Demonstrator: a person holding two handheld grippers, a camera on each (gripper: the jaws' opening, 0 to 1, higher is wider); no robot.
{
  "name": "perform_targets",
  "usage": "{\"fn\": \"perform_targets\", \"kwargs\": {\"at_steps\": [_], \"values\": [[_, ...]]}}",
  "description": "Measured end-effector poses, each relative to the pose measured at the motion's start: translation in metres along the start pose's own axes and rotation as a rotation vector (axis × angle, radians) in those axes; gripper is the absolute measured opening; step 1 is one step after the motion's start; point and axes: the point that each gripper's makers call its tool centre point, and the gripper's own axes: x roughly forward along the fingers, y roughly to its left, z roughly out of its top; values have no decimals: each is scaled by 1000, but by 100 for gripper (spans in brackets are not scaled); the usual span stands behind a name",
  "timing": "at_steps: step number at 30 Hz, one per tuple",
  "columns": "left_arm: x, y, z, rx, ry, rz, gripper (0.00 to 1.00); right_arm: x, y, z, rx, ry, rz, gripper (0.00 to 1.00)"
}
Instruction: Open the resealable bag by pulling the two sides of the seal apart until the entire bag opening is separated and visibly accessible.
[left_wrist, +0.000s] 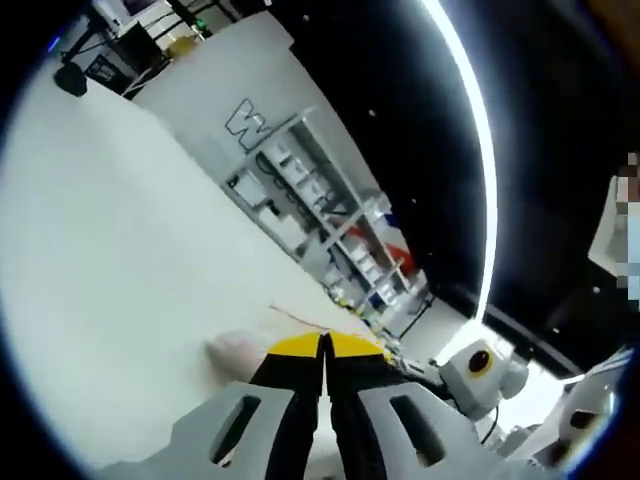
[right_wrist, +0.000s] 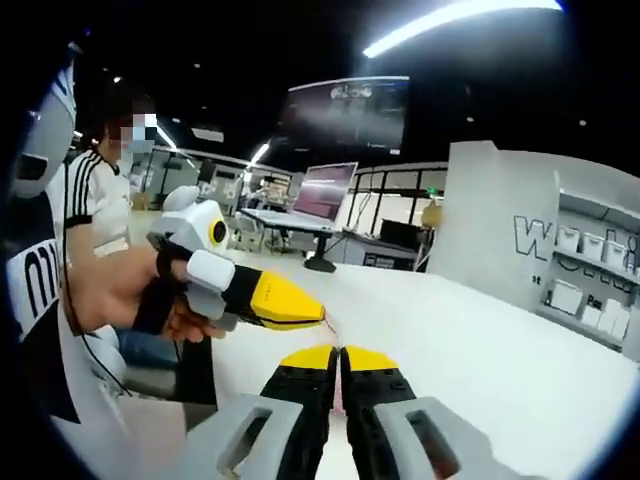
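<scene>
The resealable bag is clear and hard to make out. Its thin red seal line (left_wrist: 300, 318) runs up and left from my left gripper (left_wrist: 325, 342), whose yellow-tipped jaws are pressed together on the bag's edge. A pale pinkish patch (left_wrist: 235, 350) lies just left of those jaws. In the right gripper view the left gripper (right_wrist: 318, 320) comes in from the left, held by a gloved hand (right_wrist: 140, 295), with the red seal line (right_wrist: 327, 323) at its tip. Just below it my right gripper (right_wrist: 338, 352) is shut too, with a thin pale strip pinched between its jaws.
Under both grippers spreads a white table (right_wrist: 490, 340). A white partition (left_wrist: 235, 110) with grey lettering and shelves of white bins (left_wrist: 330, 225) stand beyond it. A seated person (right_wrist: 95, 195) is at the left, with a monitor (right_wrist: 325, 190) on a desk behind.
</scene>
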Motion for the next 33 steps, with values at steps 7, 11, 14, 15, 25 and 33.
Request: {"fn": "perform_targets", "kwargs": {"at_steps": [7, 11, 14, 15, 25, 33], "values": [[-4, -5, -2, 78, 34, 6, 1, -16, -2, 12, -37, 13, 11, 0], [-3, -9, -6, 84, 52, -15, 1, -14, -6, 15, -63, 12, 0, 0], [-3, -10, -8, 83, 62, -26, 1, -11, -4, 15, -68, 15, 9, 0], [-4, -10, -9, 82, 64, -27, 1, -10, -1, 16, -71, 14, 18, 0], [-3, -10, -11, 105, 80, -21, 1, 4, 22, 18, -209, 57, 94, 1], [-3, -10, -12, 124, 88, -19, 1, 8, 19, 13, -265, 98, 91, 1]]}}
